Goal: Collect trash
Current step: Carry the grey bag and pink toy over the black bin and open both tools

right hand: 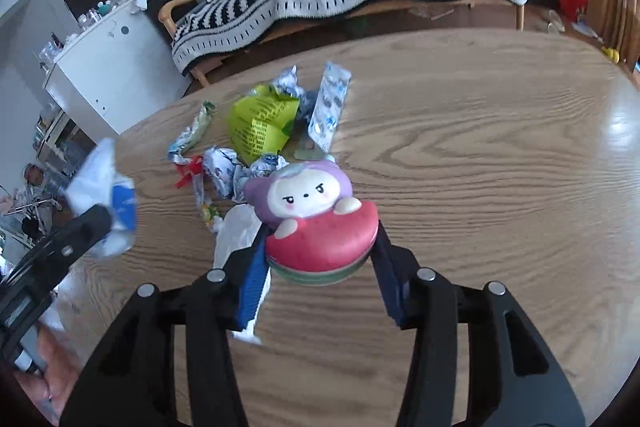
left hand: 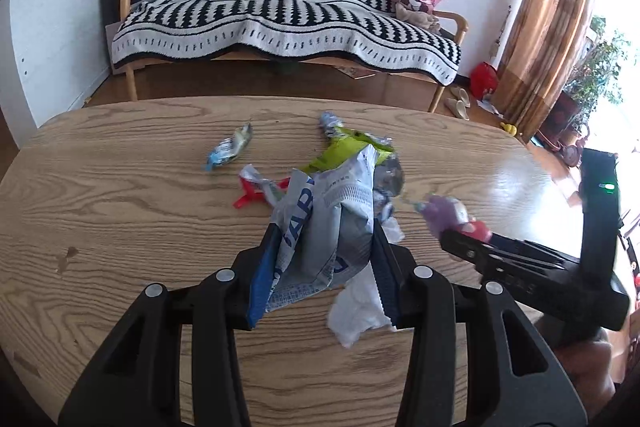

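Over the wooden worktop [left hand: 120, 219], the left tongs [left hand: 324, 247] are pinching a crumpled blue-and-white bag [left hand: 320, 227], lifted above a white tissue [left hand: 360, 311]. The right tongs [right hand: 320, 251] grip a squishy watermelon toy [right hand: 320, 227] just beside the wrapper heap, where a green packet [right hand: 260, 127] and a pill strip [right hand: 330, 107] lie.

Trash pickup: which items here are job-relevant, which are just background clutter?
Job:
left tool, shut on white-blue bag
green wrapper
pill strip
crumpled foil wrappers
red scrap
white tissue

Background:
toy in right tool
sofa
curtain
white cabinet
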